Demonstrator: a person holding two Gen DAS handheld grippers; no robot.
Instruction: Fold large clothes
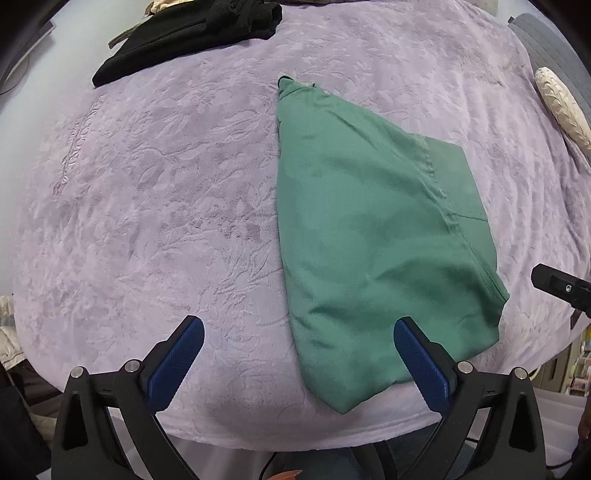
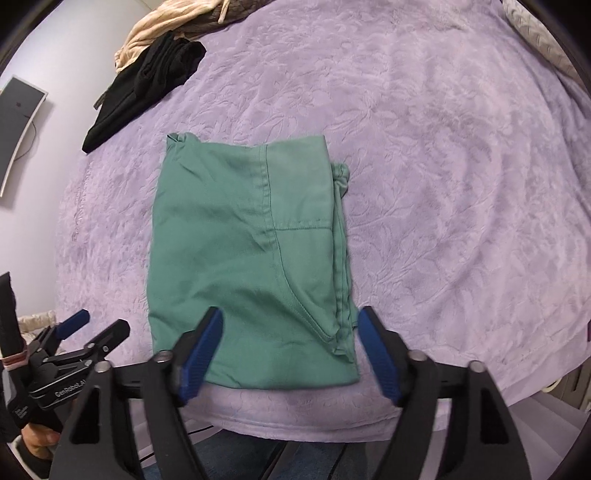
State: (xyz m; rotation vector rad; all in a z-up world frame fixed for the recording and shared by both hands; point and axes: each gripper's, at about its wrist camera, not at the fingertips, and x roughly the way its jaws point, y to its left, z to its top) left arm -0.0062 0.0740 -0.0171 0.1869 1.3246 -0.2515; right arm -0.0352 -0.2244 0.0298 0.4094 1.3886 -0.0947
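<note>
This is a bedroom in a home: a bed [image 2: 443, 155] spread with a plush lilac blanket embossed with flowers fills both views. Loose clothes, a black garment [image 2: 147, 77] and a cream one [image 2: 162, 22], lie heaped at its 11 o'clock corner, and a cream textured cushion [image 1: 563, 107] rests at about 2 o'clock in the left view. A plain pale wall [image 2: 55, 62] rises at 10 o'clock.

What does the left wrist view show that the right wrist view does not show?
Only the left wrist view shows the cream cushion and the grey pad at the right edge. Only the right wrist view shows the monitor at left, the beige cloth and the whole left tool, open. Both show the folded green garment, the black garment and the purple blanket.
</note>
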